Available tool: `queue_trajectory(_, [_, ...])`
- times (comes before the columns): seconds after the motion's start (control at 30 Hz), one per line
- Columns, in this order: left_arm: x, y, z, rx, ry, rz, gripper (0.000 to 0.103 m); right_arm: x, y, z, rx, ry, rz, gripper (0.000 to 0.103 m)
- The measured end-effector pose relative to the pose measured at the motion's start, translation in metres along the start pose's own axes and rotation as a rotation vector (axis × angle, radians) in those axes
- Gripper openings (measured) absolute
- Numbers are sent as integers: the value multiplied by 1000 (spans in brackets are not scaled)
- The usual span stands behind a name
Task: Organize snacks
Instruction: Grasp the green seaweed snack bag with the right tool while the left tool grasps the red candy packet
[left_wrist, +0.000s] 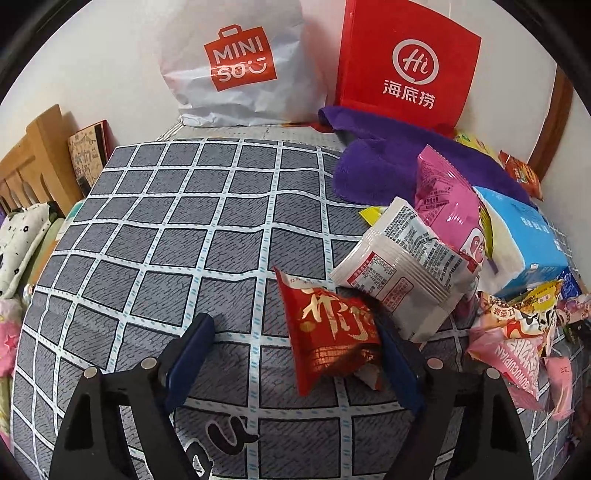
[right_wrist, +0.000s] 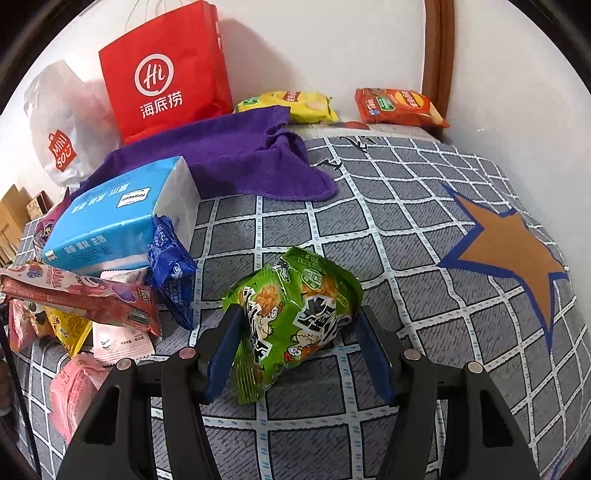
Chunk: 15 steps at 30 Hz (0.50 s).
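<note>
The bedspread (left_wrist: 155, 236) is grey, crossed by a white grid with pale blue dashes; in the right wrist view it also bears an orange-brown star (right_wrist: 509, 251) edged in dark blue. The cloth (right_wrist: 236, 158) is plain purple. One paper bag (left_wrist: 406, 62) is red with a white logo; the other bag (left_wrist: 236, 62) is white with a red-orange logo. The tissue pack (right_wrist: 122, 214) is sky blue and white. The packet (left_wrist: 328, 328) between the blue fingers (left_wrist: 192, 358) is red with gold script. The packet (right_wrist: 295, 310) in the right wrist view is green with black-and-white cartoon print.
</note>
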<state>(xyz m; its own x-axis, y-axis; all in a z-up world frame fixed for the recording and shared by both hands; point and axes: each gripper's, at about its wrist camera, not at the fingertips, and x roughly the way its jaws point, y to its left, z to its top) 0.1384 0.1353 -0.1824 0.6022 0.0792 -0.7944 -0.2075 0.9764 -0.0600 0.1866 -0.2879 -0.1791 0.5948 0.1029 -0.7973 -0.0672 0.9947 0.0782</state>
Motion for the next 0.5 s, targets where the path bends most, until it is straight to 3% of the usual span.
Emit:
queue_trajectory(0.23, [1,-2,-1,0,0,17,82,4,-1,1,10,13,-1,62])
queue_trajectory(0.33, [-2,0,-2,-16,-11,22,69,5,1,1,5,17,-4,62])
queue_trajectory(0.4, [-4,3,-2,-34,-23,20,49,5,-1,1,10,17,5,62])
queue_trajectory(0.47, [-6,5,-2,-43,-31,15,37,5,-2,1,14,16,9,62])
queue_trajectory(0.5, [-6,5,-2,-37,-30,13,37,5,-2,1,13,17,7,62])
